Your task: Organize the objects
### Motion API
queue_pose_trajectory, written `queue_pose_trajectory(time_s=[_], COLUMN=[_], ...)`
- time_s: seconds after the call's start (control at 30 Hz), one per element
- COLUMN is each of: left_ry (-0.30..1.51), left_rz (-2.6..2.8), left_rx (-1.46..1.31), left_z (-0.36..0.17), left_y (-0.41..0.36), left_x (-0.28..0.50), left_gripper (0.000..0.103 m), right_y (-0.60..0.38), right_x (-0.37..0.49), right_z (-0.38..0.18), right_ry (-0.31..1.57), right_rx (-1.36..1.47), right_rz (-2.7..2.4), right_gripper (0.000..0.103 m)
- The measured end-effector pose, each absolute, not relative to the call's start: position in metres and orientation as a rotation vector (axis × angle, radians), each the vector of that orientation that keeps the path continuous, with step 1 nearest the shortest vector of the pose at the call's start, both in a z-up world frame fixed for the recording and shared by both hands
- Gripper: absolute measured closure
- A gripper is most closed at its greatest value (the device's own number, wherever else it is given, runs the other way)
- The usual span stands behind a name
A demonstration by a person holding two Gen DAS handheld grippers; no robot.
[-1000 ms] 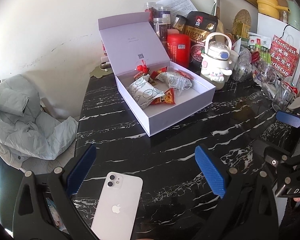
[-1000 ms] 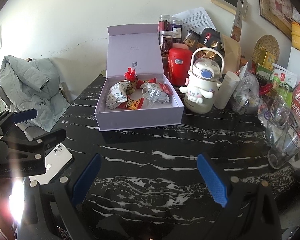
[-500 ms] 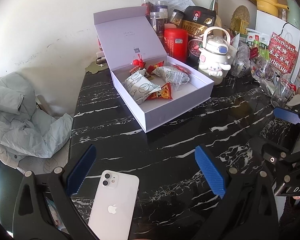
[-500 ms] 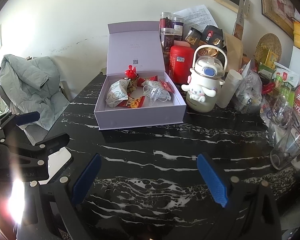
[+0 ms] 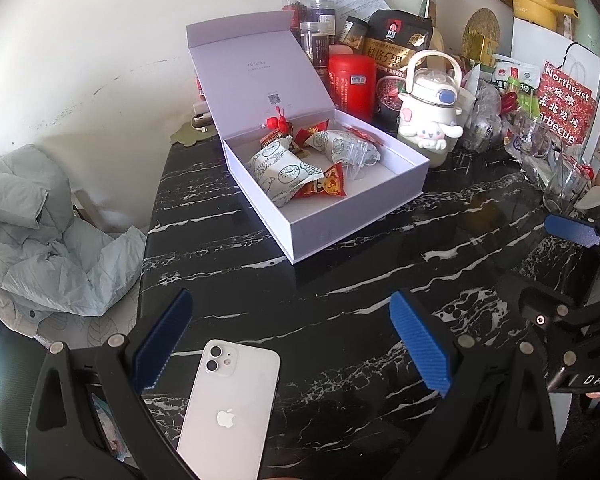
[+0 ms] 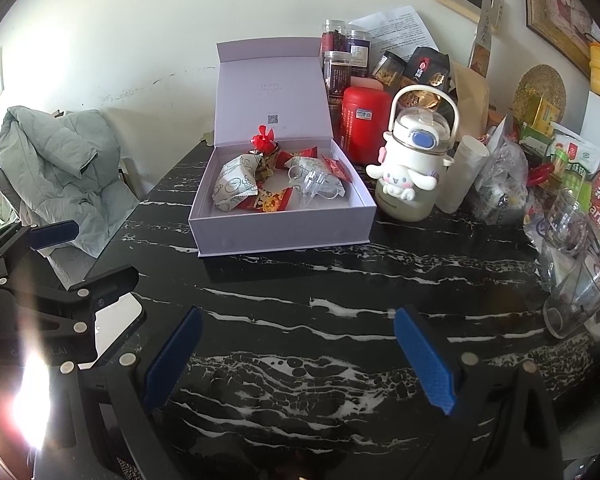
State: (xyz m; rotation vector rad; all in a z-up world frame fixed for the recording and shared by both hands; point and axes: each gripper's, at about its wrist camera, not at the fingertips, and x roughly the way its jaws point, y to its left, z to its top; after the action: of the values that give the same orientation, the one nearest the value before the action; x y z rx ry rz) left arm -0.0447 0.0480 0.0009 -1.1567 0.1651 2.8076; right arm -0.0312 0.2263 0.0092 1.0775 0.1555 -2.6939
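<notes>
- Two handheld grippers over a black marble-patterned table point(image 5: 340, 280), both empty, jaws spread wide with blue pads facing inward
- Left gripper point(image 5: 288, 340): hovers above the near left part of the table; nothing between its fingers
- Right gripper point(image 6: 300, 352): hovers above bare tabletop near the front edge, jaws likewise released; its black frame also shows at the right edge of the left wrist view
- One white phone point(image 5: 230, 412): lies face down, camera end pointing away, at the near edge of the table, just under and inside the left gripper's left finger; in the right wrist view it is mostly hidden behind the left gripper and washed out by glare
- One lavender gift box point(image 6: 280, 228): lid standing upright at the back, set mid-table, well apart from the phone
- Box contents: two pale patterned snack packets point(image 5: 286, 172), several red wrapped sweets point(image 5: 328, 186), a small red ornament point(image 6: 263, 142) at the back, and a clear plastic item point(image 6: 316, 184), possibly a pair of glasses
- One white cartoon-dog water bottle point(image 6: 412, 164) with carry handle: just right of the box
- One red canister point(image 6: 366, 120): behind the box's right rear corner, in front of stacked jars
- One grey-green padded jacket point(image 6: 56, 164): heaped on a seat left of the table
- Assorted bags, jars and clear glasses point(image 6: 572, 288): crowded along the table's right side
</notes>
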Motion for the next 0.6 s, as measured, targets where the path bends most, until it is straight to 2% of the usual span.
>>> queue_pose_trajectory(time_s=[0.6], left_ry=[0.171], left_rz=[2.799], left_rx=[-1.166], left_z=[-0.0021], left_y=[0.0508], left_x=[-0.0446], left_gripper=[0.004], right_y=[0.2259], right_x=[-0.0326], right_z=[0.0055], right_ry=[0.161], right_rx=[1.092], right_rz=[-2.686], right_gripper=[0.005])
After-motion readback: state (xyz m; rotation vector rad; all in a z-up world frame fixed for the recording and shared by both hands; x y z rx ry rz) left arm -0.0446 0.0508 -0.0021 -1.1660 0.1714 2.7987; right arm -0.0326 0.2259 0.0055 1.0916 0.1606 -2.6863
